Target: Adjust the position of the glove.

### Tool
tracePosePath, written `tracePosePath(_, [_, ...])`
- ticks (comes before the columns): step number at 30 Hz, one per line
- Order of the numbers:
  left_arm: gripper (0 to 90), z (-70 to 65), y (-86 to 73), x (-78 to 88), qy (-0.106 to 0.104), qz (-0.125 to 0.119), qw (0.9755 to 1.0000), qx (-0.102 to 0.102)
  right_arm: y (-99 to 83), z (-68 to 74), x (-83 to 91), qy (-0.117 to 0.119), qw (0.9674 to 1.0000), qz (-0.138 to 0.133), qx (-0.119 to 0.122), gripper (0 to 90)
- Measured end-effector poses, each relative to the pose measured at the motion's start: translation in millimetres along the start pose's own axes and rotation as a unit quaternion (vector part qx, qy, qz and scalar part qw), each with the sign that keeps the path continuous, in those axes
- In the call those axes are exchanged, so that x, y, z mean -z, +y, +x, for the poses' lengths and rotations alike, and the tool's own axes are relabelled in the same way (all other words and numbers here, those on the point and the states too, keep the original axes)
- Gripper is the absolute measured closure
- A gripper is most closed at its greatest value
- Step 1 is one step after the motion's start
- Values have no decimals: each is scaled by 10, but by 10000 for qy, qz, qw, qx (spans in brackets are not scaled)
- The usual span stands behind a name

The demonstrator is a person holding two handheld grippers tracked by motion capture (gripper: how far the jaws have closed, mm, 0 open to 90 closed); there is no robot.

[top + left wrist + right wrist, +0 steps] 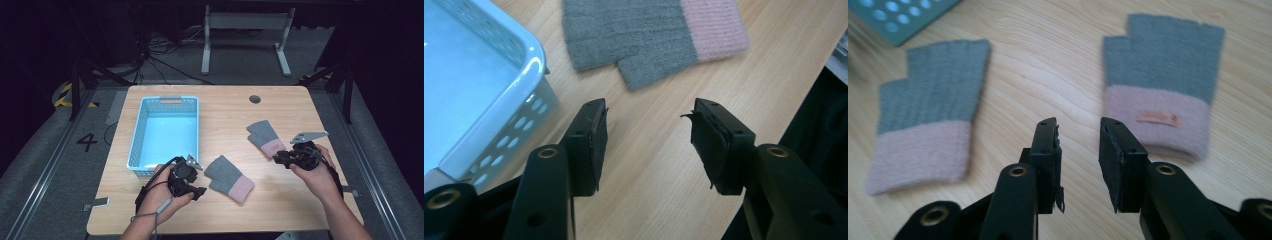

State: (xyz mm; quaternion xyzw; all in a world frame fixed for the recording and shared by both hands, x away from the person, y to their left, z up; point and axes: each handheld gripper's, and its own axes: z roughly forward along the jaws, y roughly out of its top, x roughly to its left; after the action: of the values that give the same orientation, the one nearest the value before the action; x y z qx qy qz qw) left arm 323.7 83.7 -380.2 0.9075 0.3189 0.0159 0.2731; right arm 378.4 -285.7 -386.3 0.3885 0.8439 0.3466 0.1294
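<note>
Light wooden counter (225,115): nothing packed yet, judging by layout. Light-blue perforated plastic basket (136,140) sits empty at left. Both grey-and-pink knitted fingerless gloves (229,178) (265,138) lie flat on the counter. Left tongs (196,191) and right tongs (278,159) open, gripping nothing, each beside a glove.

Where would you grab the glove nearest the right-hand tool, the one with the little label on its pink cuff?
Probably by the pink cuff of that glove. The cuff's edge faces the right tool, whose jaws stand open just short of it. The glove lies flat, so coming in low from the cuff side looks simplest.
</note>
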Motion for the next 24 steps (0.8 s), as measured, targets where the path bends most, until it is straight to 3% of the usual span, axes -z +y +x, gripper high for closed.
tracePosePath(1, [539,0,-3,7,-40,-31,10000,2,39,75,-9,117,9999,-19,122,733])
tracePosePath(5, [547,4,-13,43,-85,-108,9999,31,82,179,-30,308,9993,-13,227,791])
tracePosePath(7, [567,19,-25,55,-143,-112,9998,58,114,300,-62,563,9977,61,359,859])
tracePosePath(17, [552,29,-37,82,-160,-171,9997,85,162,647,-268,1028,9912,325,771,887])
tracePosePath(24, [538,36,-38,89,-119,-172,9997,96,131,783,-394,1221,9870,490,929,886])
